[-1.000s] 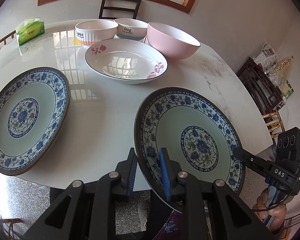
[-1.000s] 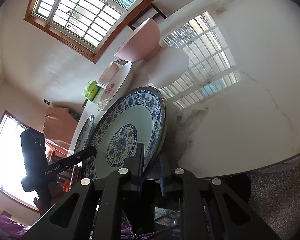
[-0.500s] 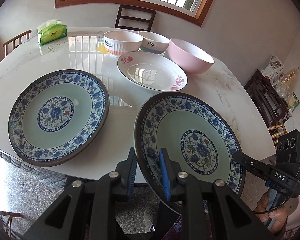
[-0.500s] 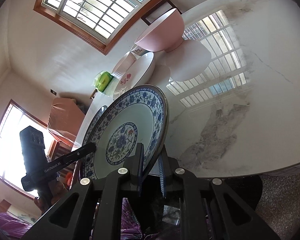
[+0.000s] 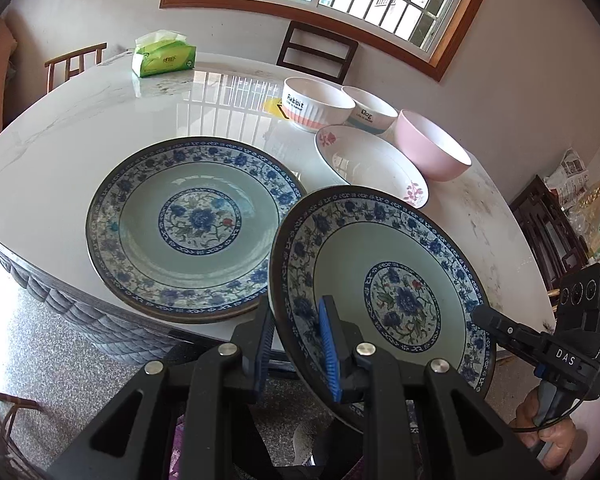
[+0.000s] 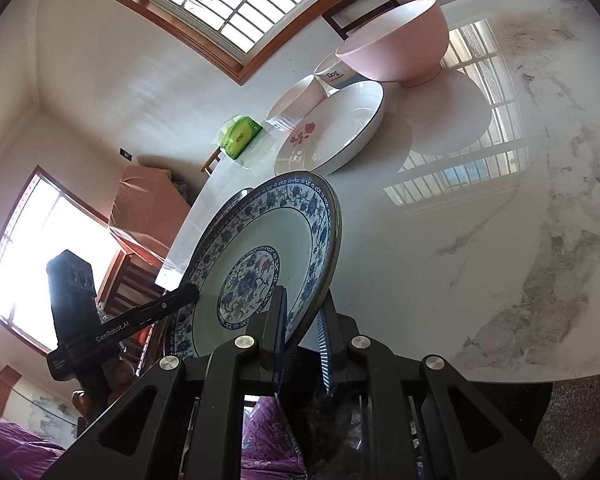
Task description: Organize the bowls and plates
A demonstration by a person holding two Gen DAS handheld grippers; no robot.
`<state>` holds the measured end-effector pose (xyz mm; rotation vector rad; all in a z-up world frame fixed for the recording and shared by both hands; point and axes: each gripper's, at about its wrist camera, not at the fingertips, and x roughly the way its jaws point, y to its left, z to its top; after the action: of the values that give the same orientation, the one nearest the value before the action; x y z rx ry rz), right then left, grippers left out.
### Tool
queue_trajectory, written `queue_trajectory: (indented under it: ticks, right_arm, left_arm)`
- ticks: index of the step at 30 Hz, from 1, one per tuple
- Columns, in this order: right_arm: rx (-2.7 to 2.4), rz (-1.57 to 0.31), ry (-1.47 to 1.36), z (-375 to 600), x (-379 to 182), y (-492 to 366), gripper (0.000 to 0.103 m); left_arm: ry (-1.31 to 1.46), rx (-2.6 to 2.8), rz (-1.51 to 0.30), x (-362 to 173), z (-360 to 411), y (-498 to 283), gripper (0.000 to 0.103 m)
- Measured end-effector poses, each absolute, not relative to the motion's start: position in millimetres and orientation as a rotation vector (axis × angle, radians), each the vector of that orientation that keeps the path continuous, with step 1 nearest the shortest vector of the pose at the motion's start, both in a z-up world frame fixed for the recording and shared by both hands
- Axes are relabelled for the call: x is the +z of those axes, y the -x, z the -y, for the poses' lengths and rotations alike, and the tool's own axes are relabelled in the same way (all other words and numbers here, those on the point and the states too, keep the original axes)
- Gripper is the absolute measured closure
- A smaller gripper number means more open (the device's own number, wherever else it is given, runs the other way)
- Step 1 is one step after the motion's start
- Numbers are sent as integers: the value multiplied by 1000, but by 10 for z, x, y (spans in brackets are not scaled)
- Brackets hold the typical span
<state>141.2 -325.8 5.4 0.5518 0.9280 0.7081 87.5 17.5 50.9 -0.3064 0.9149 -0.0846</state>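
Now both my grippers clamp one blue plate (image 5: 384,292): left gripper (image 5: 296,344) and right gripper (image 6: 302,344) pinch opposite rims. It hangs beside a matching plate (image 5: 188,224) on the counter (image 5: 80,120).

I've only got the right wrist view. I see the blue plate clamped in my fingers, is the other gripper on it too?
Observer: Yes. The left gripper clamps the near rim of the held plate.
Operator: What's past the plate's left side?
Observer: A matching blue plate lies flat on the table, and the held plate's rim overlaps its right edge.
Operator: How many bowls back there?
Observer: Three: the Rabbit bowl, the Dog bowl and the pink bowl.
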Motion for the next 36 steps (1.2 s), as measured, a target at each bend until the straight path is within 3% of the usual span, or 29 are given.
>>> queue_trajectory:
  ticks: [36]
  right_arm:
    - [803,-1018,-377,2023,111,-1835,87]
  left_arm:
    - [450,92,-890,290,-1341,-946,80]
